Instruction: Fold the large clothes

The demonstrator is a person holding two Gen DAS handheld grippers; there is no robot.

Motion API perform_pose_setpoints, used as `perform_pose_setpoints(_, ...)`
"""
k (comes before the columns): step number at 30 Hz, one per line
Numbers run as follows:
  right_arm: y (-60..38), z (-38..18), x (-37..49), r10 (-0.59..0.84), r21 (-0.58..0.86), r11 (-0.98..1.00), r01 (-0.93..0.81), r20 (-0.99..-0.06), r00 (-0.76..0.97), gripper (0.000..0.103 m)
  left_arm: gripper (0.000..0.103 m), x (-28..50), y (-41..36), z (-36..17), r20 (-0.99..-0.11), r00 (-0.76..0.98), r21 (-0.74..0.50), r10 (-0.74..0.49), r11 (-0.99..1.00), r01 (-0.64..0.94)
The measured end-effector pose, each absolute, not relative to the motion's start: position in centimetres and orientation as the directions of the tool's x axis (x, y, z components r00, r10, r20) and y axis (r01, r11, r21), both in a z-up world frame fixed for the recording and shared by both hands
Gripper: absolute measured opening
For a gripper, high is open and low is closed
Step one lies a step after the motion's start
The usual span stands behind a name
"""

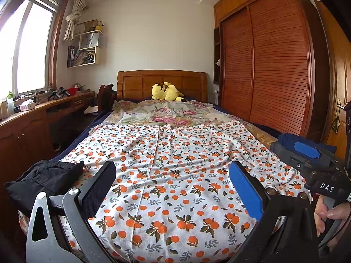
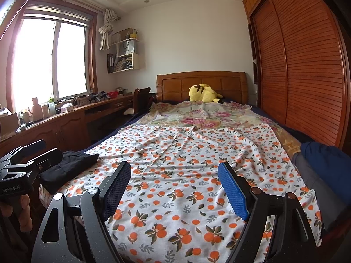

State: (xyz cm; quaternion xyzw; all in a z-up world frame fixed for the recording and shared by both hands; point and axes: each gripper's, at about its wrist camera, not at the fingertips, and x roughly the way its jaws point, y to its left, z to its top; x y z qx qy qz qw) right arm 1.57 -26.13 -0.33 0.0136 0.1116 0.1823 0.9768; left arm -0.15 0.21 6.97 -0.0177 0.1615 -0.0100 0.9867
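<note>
A black garment point(image 1: 47, 178) lies bunched in a loose heap at the near left corner of the bed point(image 1: 72, 143), on top of the orange-print sheet point(image 1: 175, 171). At the near right edge, a dark blue and grey pile of clothes point(image 2: 324, 171) rests against the side of the bed closest to the wardrobe point(image 2: 307, 65).

Both tongs hang just off the foot of the bed, pointing up its length. The left gripper point(image 1: 173, 186) has its jaws spread wide with only the printed sheet showing between them; the black garment sits just beside its left finger, not between the pads. The right gripper point(image 2: 175, 186) is spread just as wide, nothing pinched; the black garment is off to its left and the blue-grey pile off to its right, both clear of the fingers. A hand point(image 1: 329, 214) wraps each handle.

Further up the bed a pink floral cloth point(image 2: 206, 116) overlaps the far edge of the orange sheet, and a yellow plush toy point(image 2: 204, 93) slumps against the wooden headboard point(image 2: 201, 83). A long desk point(image 2: 72, 114) runs under the window point(image 2: 50, 59) along the left wall.
</note>
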Motion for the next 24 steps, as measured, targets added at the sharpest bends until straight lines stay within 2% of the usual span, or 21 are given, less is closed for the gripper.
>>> perform_pose_setpoints(24,-26.13,-0.27,1.35,0.357,0.074,0.934,-0.349,-0.218,0.908,0.083,0.103,-0.56,0.37,6.51,-0.326,0.945,-0.04,-0.026,0.999,0.014)
